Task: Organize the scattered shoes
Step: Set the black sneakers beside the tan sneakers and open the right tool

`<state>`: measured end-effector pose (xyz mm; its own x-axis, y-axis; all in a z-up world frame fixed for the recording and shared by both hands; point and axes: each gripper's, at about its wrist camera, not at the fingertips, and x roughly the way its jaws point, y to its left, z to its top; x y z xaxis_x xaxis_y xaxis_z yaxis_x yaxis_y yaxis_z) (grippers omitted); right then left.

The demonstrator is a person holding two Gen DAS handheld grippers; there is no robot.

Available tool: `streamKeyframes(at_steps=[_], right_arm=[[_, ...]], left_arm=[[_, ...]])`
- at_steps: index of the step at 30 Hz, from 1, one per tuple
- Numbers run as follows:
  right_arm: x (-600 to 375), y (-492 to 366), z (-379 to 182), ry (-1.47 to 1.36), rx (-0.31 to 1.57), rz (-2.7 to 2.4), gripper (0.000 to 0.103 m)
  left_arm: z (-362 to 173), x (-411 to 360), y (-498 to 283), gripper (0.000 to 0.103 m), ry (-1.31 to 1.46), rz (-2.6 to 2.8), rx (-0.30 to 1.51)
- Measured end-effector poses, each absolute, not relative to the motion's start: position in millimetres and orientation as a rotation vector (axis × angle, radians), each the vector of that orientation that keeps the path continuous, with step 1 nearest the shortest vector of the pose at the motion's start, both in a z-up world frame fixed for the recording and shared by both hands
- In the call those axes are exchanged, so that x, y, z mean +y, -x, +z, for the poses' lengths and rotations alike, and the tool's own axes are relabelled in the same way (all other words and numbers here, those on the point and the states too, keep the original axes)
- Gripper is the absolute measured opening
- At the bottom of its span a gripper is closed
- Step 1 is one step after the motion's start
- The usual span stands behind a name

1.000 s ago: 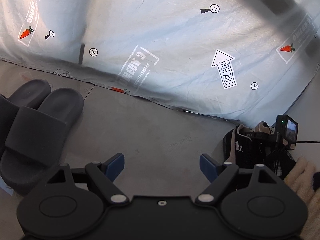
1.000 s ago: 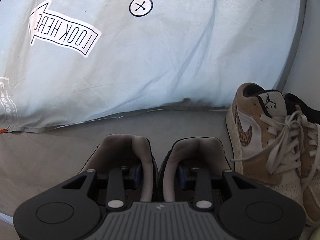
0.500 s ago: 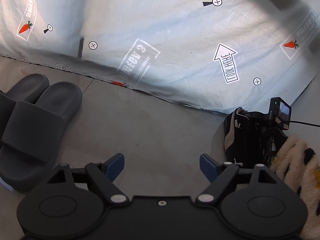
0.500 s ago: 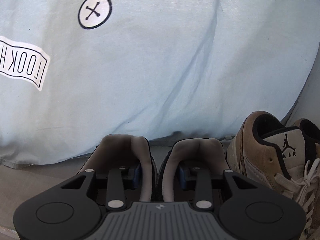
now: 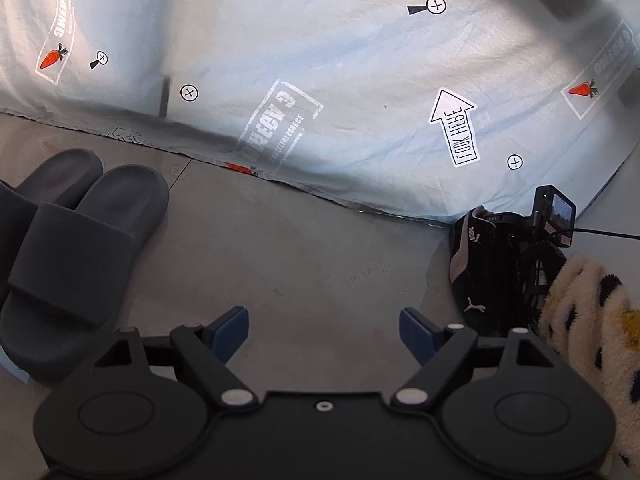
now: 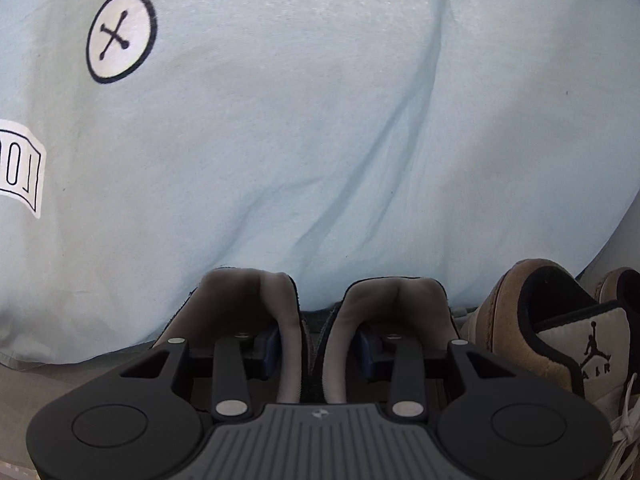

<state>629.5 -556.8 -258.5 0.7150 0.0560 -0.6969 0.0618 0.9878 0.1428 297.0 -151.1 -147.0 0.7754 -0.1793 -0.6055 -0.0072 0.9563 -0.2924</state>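
**Operator:** Reporting right claw (image 6: 319, 346) status: one finger sits inside each of the two black low-top sneakers with grey lining (image 6: 256, 308). The pads bear on the shoes' adjoining inner walls. The jaws are narrow and opening slightly, with both walls between them. The pair is against the hem of the pale blue printed sheet (image 6: 320, 140), on the grey floor (image 5: 300, 248).

**Supervisor:** Step in hand?

**Operator:** Judged as placement of the pair in the row along the sheet's hem. The next move calls for a full release, then a straight withdrawal up and back so the fingers clear the collars without dragging either shoe.

**Supervisor:** Clearances?

**Operator:** To the right, the tan and cream suede sneaker (image 6: 560, 332) stands just beside the pair, so sideways room there is tight. To the left, the floor along the hem is bare.

**Supervisor:** Left claw (image 5: 324, 332)?

**Operator:** Its jaws are wide and empty, over bare floor. The dark grey foam slides (image 5: 80, 240) lie side by side near the left edge of its view, well apart from the black pair. A fluffy cream spotted sleeve (image 5: 592, 320) shows at the right.
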Motion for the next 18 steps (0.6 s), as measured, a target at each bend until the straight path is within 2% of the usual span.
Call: streamKeyframes(at_steps=[2, 6, 9, 12, 15, 18], right_arm=[[-559.0, -631.1, -258.5, -0.163, 0.776, 0.002, 0.042], [-565.7, -634.1, -253.5, -0.165, 0.807, 0.013, 0.052], [-569.6, -639.6, -246.8, -0.140, 0.848, -0.020, 0.075], [-576.8, -637.0, -236.6, -0.175, 0.857, -0.024, 0.078], [-581.6, -627.4, -222.7, -0.171, 0.837, -0.025, 0.088], [-590.9, -605.7, -202.8, -0.187, 0.792, -0.036, 0.088]], left_arm=[[-145.0, -152.3, -294.5, 0.083, 0.294, -0.105, 0.670], [-136.5, -154.1, -283.9, 0.083, 0.270, -0.125, 0.637], [-133.2, -150.4, -276.5, 0.083, 0.277, -0.124, 0.624], [-131.6, -143.4, -269.7, 0.083, 0.326, -0.112, 0.614], [-127.3, -138.6, -263.1, 0.083, 0.371, -0.110, 0.589], [-120.9, -138.4, -254.7, 0.083, 0.374, -0.120, 0.555]])
